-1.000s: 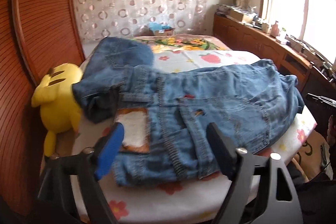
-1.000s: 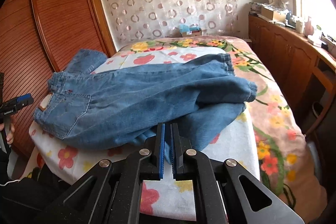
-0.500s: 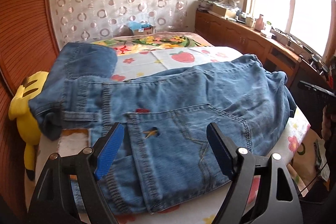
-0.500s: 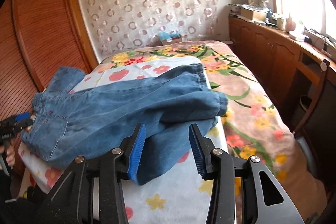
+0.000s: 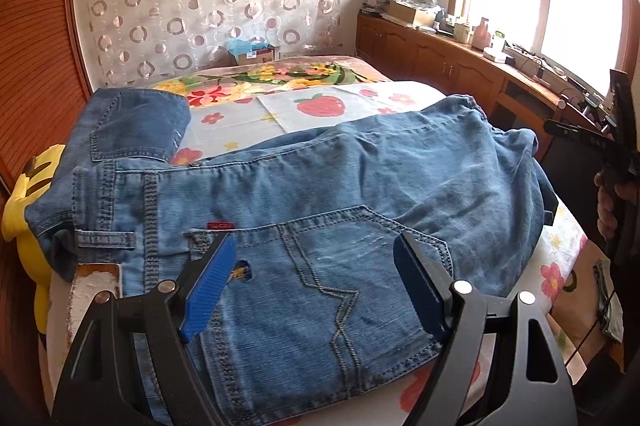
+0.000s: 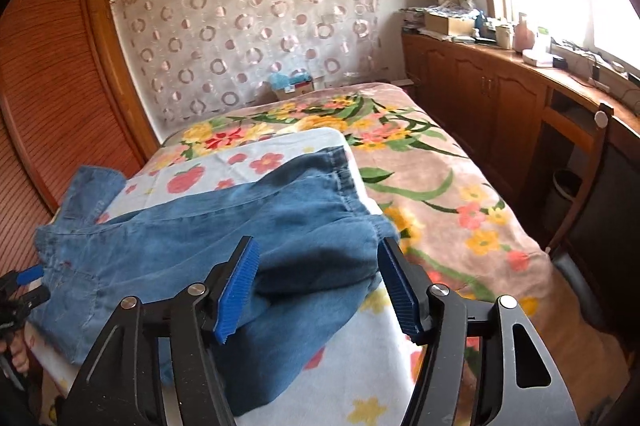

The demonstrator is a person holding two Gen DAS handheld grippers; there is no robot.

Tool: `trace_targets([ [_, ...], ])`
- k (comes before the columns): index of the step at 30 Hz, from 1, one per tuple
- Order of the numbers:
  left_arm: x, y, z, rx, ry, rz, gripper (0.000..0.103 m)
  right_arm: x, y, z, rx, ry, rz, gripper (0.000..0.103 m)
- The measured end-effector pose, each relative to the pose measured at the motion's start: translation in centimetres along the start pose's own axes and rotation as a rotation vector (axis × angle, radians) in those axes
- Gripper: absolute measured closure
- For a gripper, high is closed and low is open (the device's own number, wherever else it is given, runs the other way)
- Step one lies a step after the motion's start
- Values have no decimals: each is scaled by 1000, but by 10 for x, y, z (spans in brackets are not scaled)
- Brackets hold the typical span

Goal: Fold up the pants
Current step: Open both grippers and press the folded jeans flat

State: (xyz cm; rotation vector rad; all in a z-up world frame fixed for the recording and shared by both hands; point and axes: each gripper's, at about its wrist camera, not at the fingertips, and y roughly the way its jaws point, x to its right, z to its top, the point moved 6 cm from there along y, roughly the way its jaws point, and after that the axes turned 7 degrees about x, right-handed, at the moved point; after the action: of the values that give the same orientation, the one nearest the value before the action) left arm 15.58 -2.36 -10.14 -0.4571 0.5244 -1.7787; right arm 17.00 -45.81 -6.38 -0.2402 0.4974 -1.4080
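Blue denim pants (image 5: 320, 186) lay folded lengthwise on the floral bed (image 6: 440, 186), legs stacked, probably ready for a crosswise fold. The left gripper (image 5: 316, 282) hovered wide open above the back pocket, holding nothing; the right gripper (image 6: 316, 286), equally wide and empty, hung over the cuffs.

The bed (image 6: 460, 194) carries a pinkish floral blanket (image 6: 432, 178), and on its near part lies a white sheet (image 5: 248, 114) with strawberries and small flowers. The blue jeans (image 5: 320, 194) lie flat across this sheet. A second, darker denim piece (image 5: 132, 122) lies by the left edge, probably also on the sheet. A yellow plush toy (image 5: 28, 210) sits at the left side.
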Motion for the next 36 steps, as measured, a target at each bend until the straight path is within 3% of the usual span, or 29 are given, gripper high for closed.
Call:
trace_targets([
  [17,8,17,-16,-50,0,-14,21,1,23,3,-127,41,-18,38],
  [23,11,35,-31,-113,9,-11,21,6,28,14,-127,41,-2,38],
  [27,11,37,-36,-105,-3,-14,21,13,27,19,-108,38,13,38],
  [30,11,39,-36,-106,-11,-16,21,15,29,22,-102,30,24,61],
  [32,12,39,-37,-102,-9,-15,21,14,29,24,-96,10,31,91],
  [36,12,38,-37,-98,-5,-10,21,-1,32,23,-93,-29,71,99],
])
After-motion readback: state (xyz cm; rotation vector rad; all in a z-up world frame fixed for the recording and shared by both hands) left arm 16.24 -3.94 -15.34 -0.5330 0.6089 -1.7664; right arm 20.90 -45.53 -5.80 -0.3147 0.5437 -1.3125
